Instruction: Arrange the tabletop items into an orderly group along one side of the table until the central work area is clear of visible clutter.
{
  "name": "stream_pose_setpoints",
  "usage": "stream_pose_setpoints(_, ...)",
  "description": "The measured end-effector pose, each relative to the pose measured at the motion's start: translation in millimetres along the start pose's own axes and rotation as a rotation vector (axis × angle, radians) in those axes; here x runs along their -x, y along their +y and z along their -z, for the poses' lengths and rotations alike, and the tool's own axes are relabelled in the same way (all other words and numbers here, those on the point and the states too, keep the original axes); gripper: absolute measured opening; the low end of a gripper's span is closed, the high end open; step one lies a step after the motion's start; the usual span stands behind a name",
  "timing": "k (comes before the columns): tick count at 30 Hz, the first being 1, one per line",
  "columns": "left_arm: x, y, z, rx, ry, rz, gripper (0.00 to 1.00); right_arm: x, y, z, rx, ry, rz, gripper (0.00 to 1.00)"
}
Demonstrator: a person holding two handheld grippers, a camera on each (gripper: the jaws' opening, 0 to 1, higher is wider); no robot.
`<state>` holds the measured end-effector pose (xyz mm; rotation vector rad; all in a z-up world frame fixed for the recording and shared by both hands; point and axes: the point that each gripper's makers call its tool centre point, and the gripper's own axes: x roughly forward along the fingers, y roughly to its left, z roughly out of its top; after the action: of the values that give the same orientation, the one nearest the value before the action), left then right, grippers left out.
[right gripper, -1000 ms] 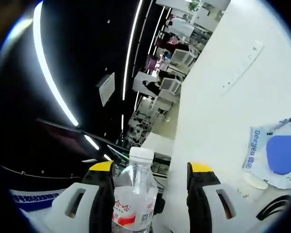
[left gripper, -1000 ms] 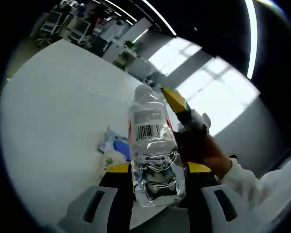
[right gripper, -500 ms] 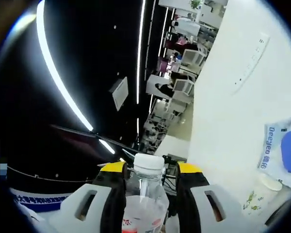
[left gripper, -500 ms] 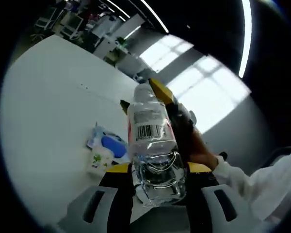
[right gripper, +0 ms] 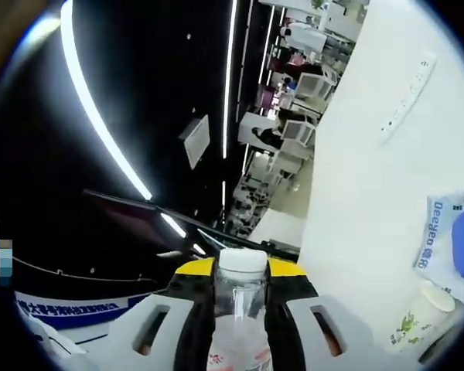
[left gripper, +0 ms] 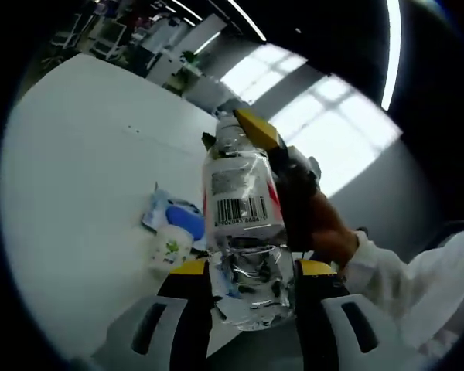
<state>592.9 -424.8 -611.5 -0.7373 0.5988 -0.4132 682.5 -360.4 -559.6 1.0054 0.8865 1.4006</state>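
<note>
Bottle (left gripper: 243,232) is held off the bench (left gripper: 85,170), centre of the left gripper view, by both tools at once. Left gripper (left gripper: 251,270) is clamped on the ribbed lower body, yellow-tipped jaws on either side at bottom centre. Right gripper (right gripper: 241,270) has closed on the neck just under the white cap (right gripper: 242,260), bottom centre of the right gripper view; in the left gripper view it comes in from the right with the person's hand (left gripper: 329,232) and a white sleeve (left gripper: 406,270) behind it.

Handling, my read:
- Clear thin-wall plastic, water inside, so moderate weight and it sloshes.
- Body is soft; it will dent under a hard squeeze and slip if wet.
- Neck ring under the cap is the stiff spot, best for a firm hold. Ribbed base is second best.
- Not fragile, but tips easily when set down on the base.

Still on the bench, left of the bottle in the left gripper view: a blue-and-white packet (left gripper: 174,219) and a small white cup (left gripper: 168,249) touching it. Both look light. The packet is floppy, so pinch an edge; the cup is stiffer, so take it around the wall.

A power strip (right gripper: 406,97) lies on the bench, upper right of the right gripper view.
</note>
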Motion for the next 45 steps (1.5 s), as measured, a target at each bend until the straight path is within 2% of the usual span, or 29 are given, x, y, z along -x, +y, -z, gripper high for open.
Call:
stream_pose_setpoints(6, -3, 11.5, 4.5, -0.071, 0.006, -0.043, 0.37, -2, 5, -1.1, 0.092, 0.005, 0.007, 0.17)
stream_pose_setpoints(9, -3, 16.5, 7.5, -0.058, 0.011, -0.044, 0.37, -4, 5, 1.7, 0.11, 0.014, 0.022, 0.17)
stream_pose_setpoints(11, -1, 19.0, 8.4, -0.028, -0.007, -0.046, 0.37, -3, 4, 3.1, 0.137, 0.021, 0.041, 0.16)
stream_pose_setpoints(19, 7, 31.9, 3.6, 0.041, -0.083, -0.086, 0.39, -10, 13, 10.3, 0.238, 0.042, 0.043, 0.16)
stream_pose_setpoints(24, 13, 42.3, 7.2, 0.021, -0.086, -0.151, 0.39, -16, 15, 16.5, 0.325, 0.064, 0.043, 0.16)
stream_pose_setpoints(29, 27, 54.7, 1.9, 0.025, -0.12, -0.215, 0.4, -20, 13, 20.9, 0.342, 0.079, 0.046, 0.16)
stream_pose_setpoints(33, 42, 56.3, -3.2, -0.005, -0.151, -0.289, 0.48, -22, 10, 25.4, 0.382, 0.092, 0.06, 0.16)
stream_pose_setpoints(35, 46, 54.0, -2.2, -0.018, -0.144, -0.294, 0.51, -25, 8, 25.8, 0.402, 0.094, 0.062, 0.16)
stream_pose_setpoints(37, 52, 58.1, 0.9, -0.087, -0.122, -0.339, 0.52, -27, 6, 25.4, 0.419, 0.092, 0.068, 0.16)
stream_pose_setpoints(39, 55, 61.1, 4.2, -0.118, -0.105, -0.367, 0.55, -29, 5, 25.0, 0.429, 0.09, 0.071, 0.16)
stream_pose_setpoints(45, 61, 69.7, 9.5, -0.11, -0.115, -0.403, 0.57, -33, -2, 23.9, 0.458, 0.104, 0.092, 0.17)
